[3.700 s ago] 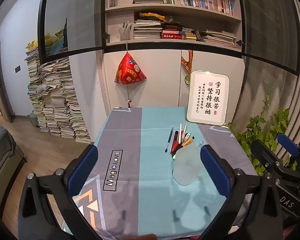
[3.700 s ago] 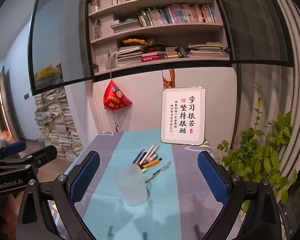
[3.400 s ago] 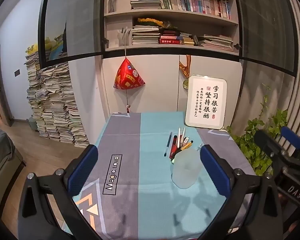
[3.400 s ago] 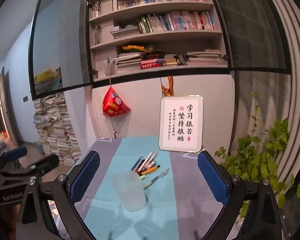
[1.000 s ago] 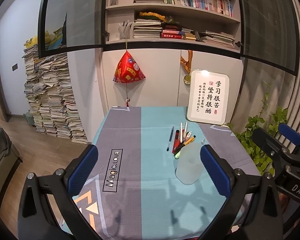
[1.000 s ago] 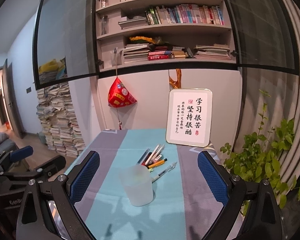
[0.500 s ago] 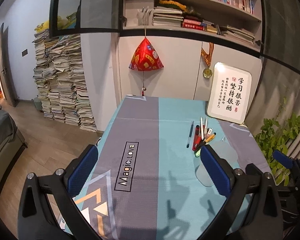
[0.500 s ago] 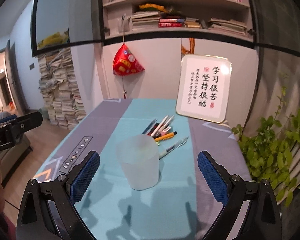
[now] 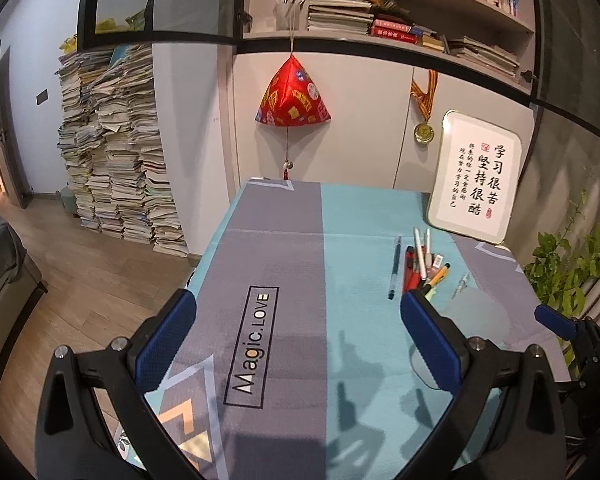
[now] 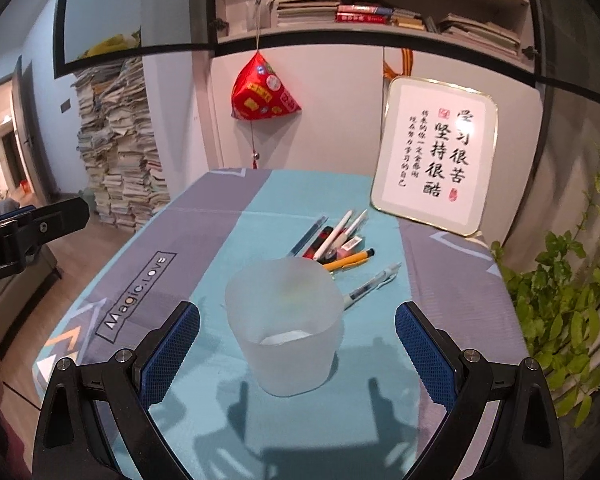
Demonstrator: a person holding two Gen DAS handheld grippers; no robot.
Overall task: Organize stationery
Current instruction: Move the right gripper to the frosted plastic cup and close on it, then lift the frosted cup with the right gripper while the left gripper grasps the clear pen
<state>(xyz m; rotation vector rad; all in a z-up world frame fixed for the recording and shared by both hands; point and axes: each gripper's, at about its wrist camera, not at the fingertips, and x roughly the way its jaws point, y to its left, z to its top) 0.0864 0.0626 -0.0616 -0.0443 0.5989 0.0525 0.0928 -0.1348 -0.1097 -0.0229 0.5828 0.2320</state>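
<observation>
A frosted plastic cup stands empty and upright on the teal and grey tablecloth. My right gripper is open, its blue pads on either side of the cup's near half without touching it. Behind the cup lie several pens in a loose bunch, with one clear pen apart to the right. In the left wrist view the pens and the cup sit behind the right finger. My left gripper is open over the grey cloth, holding nothing.
A framed calligraphy board leans against the cabinet at the table's back right. A red pyramid ornament hangs behind the table. A leafy plant stands off the right edge. Paper stacks rise on the floor at left.
Both grippers have moved forward and lower toward the table. The right one has come up to the cup, which now sits between its open fingers. The left has swung leftward.
</observation>
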